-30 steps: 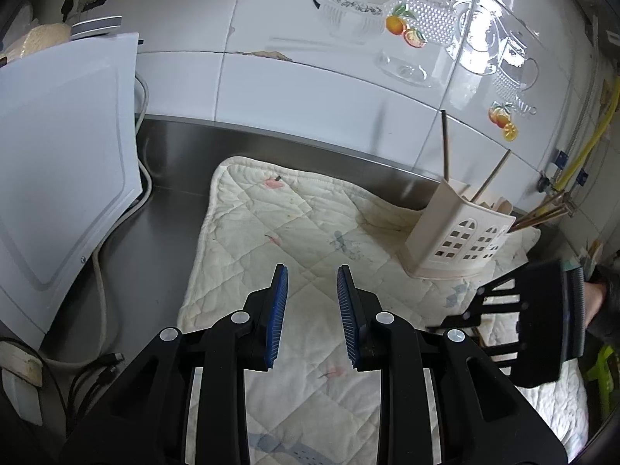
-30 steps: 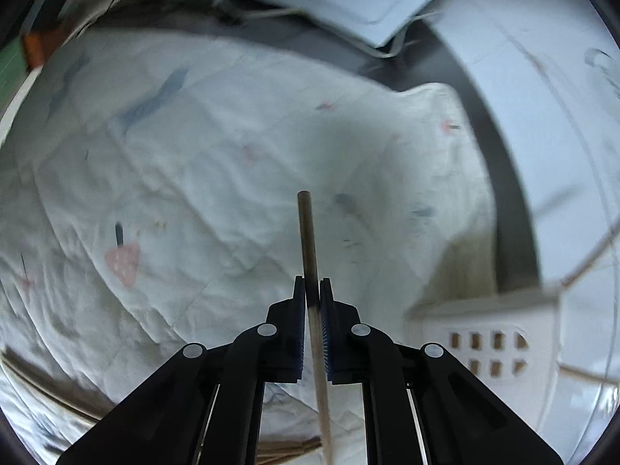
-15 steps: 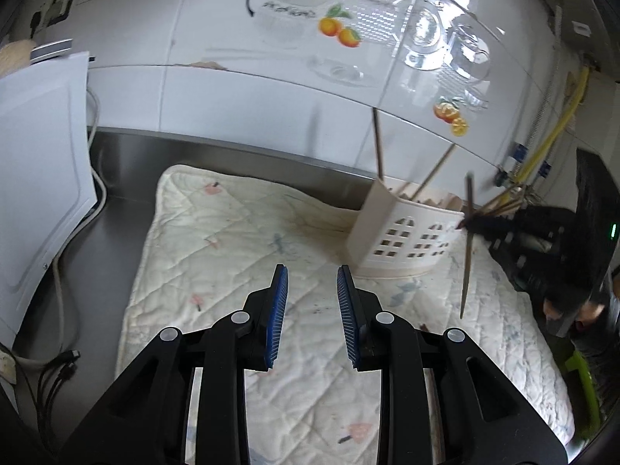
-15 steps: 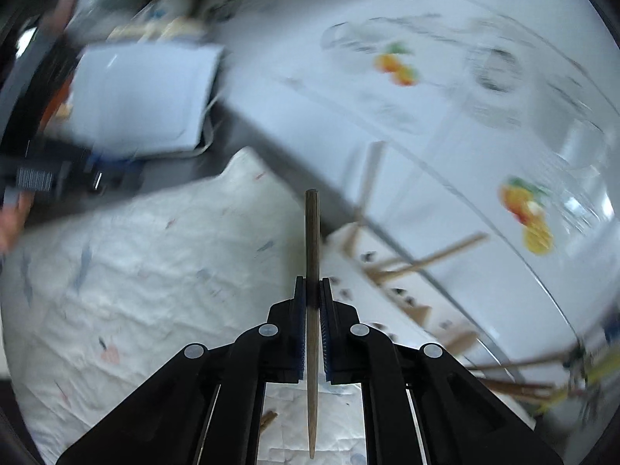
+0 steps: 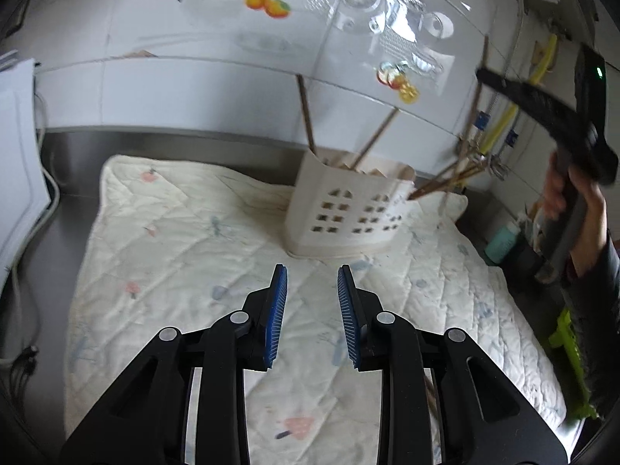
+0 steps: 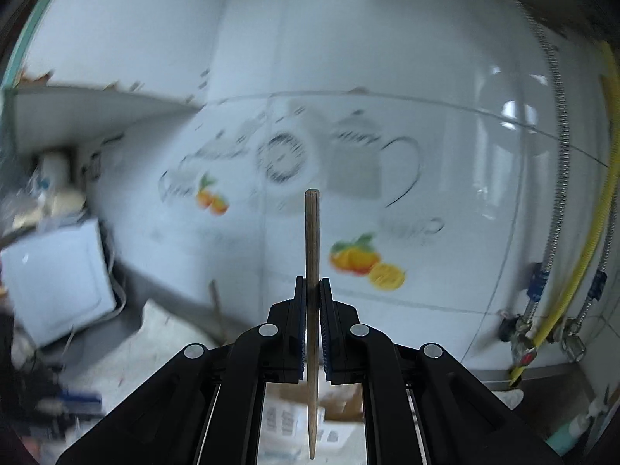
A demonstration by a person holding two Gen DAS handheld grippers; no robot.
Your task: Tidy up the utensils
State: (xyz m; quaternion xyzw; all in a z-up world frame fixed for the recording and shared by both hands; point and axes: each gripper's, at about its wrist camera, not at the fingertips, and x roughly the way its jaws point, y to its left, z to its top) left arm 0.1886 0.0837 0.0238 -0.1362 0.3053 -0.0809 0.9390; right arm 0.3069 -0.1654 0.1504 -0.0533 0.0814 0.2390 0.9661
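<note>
Right hand-held gripper (image 6: 311, 290) pinches a single wooden chopstick (image 6: 311, 240) between its pressed-together blue pads, and since a second ago it has swung up from facing the quilted mat to facing the tiled wall (image 6: 387, 77) with its fruit decals. The chopstick stands upright through the jaws, blunt end above the fingertips, tapered tip hanging below them over the blurred top of the white utensil holder (image 6: 294, 418). From the left wrist view this same gripper (image 5: 486, 77) now appears high at the right edge, held by a hand (image 5: 573, 193), above and to the right of the holder; half a second ago it sat lower, level with the holder's rim.

Left hand-held gripper (image 5: 312, 302) hovers with its pads spread apart and nothing between them, over the cream quilted mat (image 5: 174, 232) that covers the steel table (image 5: 69, 232). Compared with a second ago, the holder has slid from the right side of its view toward the middle.

The utensil holder (image 5: 348, 209) is a pale plastic basket with small window-like cut-outs, standing on the far part of the mat near the wall. Several brown chopsticks (image 5: 306, 112) lean out of it at different angles, some upright, some splayed to the right.
</note>
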